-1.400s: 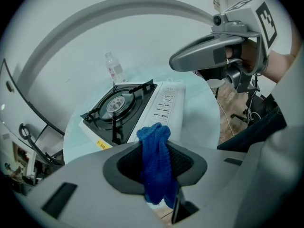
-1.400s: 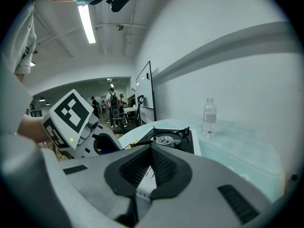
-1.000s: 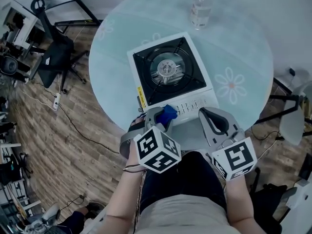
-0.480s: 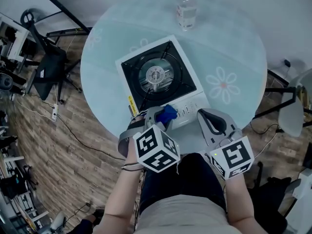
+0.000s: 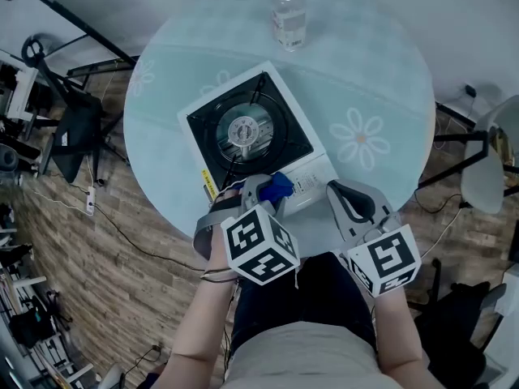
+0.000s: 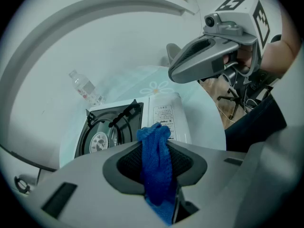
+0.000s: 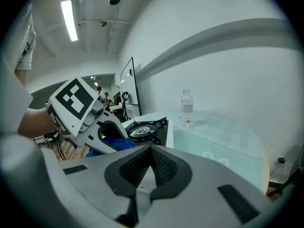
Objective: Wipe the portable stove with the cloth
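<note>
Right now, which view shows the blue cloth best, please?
The left gripper view: the blue cloth sits large, clamped between the jaws. The head view shows only a tip; the right gripper view, a sliver.

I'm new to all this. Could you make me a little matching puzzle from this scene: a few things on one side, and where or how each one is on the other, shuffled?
Things:
1. cloth
2. bottle
3. stove
4. right gripper

Place or state:
A. upright near the far edge of the table
B. shut, nothing in it
C. pinched in the left gripper
D. flat on the table, close to the person

Pairs: 1-C, 2-A, 3-D, 4-B
</note>
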The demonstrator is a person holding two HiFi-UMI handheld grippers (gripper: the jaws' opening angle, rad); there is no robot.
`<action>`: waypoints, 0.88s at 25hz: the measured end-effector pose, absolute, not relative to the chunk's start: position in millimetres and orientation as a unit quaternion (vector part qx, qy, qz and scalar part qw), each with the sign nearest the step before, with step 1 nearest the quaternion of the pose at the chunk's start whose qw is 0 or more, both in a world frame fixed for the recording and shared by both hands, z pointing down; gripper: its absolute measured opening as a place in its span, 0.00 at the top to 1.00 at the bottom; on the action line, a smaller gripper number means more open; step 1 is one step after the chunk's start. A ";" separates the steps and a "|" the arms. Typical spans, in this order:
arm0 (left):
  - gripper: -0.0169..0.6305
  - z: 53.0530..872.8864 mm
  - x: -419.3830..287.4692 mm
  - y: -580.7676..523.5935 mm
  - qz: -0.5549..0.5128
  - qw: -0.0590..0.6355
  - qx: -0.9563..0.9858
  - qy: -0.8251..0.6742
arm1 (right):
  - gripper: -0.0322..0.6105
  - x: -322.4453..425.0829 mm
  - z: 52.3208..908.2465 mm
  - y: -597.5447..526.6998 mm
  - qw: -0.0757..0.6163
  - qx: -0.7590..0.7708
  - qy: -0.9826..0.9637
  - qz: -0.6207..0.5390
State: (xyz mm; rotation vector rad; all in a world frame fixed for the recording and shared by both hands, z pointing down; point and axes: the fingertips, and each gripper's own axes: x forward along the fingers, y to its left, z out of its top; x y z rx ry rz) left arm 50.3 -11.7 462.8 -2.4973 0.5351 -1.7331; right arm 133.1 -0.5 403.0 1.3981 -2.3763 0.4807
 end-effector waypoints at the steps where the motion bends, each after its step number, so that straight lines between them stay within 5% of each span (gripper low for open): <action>1: 0.77 463.0 52.4 -12.6 -0.562 0.030 -0.809 0.170 | 0.92 134.8 403.2 -0.2 0.171 0.494 -0.835 0.170; 22: 0.77 463.7 102.1 -19.6 -0.559 0.077 -0.819 0.100 | 0.92 170.0 404.0 8.6 0.164 0.550 -0.797 0.189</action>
